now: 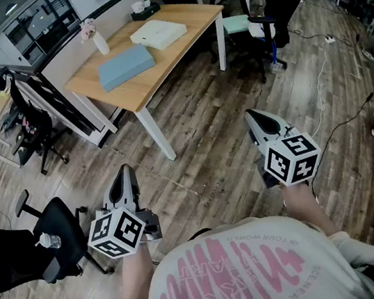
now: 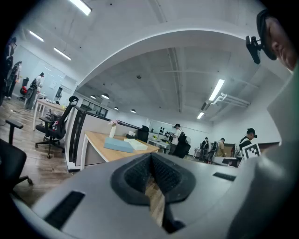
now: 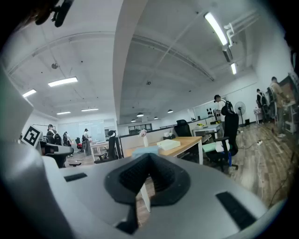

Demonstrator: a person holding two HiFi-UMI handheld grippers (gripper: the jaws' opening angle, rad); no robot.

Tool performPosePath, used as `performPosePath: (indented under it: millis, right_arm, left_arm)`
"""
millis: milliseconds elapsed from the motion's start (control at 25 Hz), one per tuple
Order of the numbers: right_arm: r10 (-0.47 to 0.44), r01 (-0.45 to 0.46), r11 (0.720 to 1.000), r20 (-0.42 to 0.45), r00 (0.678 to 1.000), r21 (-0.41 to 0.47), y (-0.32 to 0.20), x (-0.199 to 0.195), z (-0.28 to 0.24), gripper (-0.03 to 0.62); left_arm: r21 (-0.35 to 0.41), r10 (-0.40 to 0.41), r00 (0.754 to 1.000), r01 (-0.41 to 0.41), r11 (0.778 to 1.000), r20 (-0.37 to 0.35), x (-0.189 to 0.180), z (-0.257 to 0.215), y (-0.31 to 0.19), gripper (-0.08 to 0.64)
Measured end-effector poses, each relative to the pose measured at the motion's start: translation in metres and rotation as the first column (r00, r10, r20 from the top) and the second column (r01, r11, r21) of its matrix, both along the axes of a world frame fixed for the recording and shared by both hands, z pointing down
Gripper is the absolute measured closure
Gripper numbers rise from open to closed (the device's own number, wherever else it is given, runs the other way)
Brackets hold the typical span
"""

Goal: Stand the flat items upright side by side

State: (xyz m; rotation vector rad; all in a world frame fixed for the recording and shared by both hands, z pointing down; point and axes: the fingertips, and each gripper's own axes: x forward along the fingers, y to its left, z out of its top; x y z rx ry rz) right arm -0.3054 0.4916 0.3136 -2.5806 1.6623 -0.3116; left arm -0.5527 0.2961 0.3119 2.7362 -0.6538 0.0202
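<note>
Two flat items lie on the wooden table [image 1: 180,58]: a light blue one [image 1: 126,65] and a cream one [image 1: 159,33] beyond it. Both also show far off in the left gripper view, blue item [image 2: 119,145] and cream item [image 2: 136,144], and in the right gripper view, blue item [image 3: 145,150] and cream item [image 3: 168,144]. My left gripper [image 1: 123,180] and right gripper [image 1: 256,119] hang over the floor, well short of the table. Each is shut with nothing between its jaws, as both gripper views show: left gripper [image 2: 150,161], right gripper [image 3: 148,161].
A small vase of flowers [image 1: 94,37] and a tissue box [image 1: 143,8] stand at the table's far edge. A black office chair [image 1: 53,237] is at my left. A teal-seated chair [image 1: 248,26] stands right of the table. A cable [image 1: 322,89] runs across the wooden floor.
</note>
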Motion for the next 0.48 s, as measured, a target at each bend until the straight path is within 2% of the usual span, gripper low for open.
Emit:
performPosePath:
  millis: [320,480]
  right_arm:
    - [0.018,-0.017,0.998,0.004,1.0,-0.059,-0.016,0.004,0.018,0.592]
    - [0.006,-0.003,0.997,0.038,0.999,-0.079,-0.037,0.011,0.033,0.592]
  left_arm:
    - [-0.031,0.003,1.0,-0.002,1.0,0.031,-0.001,0.016,-0.015,0.557]
    - [-0.047,0.002,1.0,-0.001,0.999,0.03,0.007,0.022,-0.034,0.557]
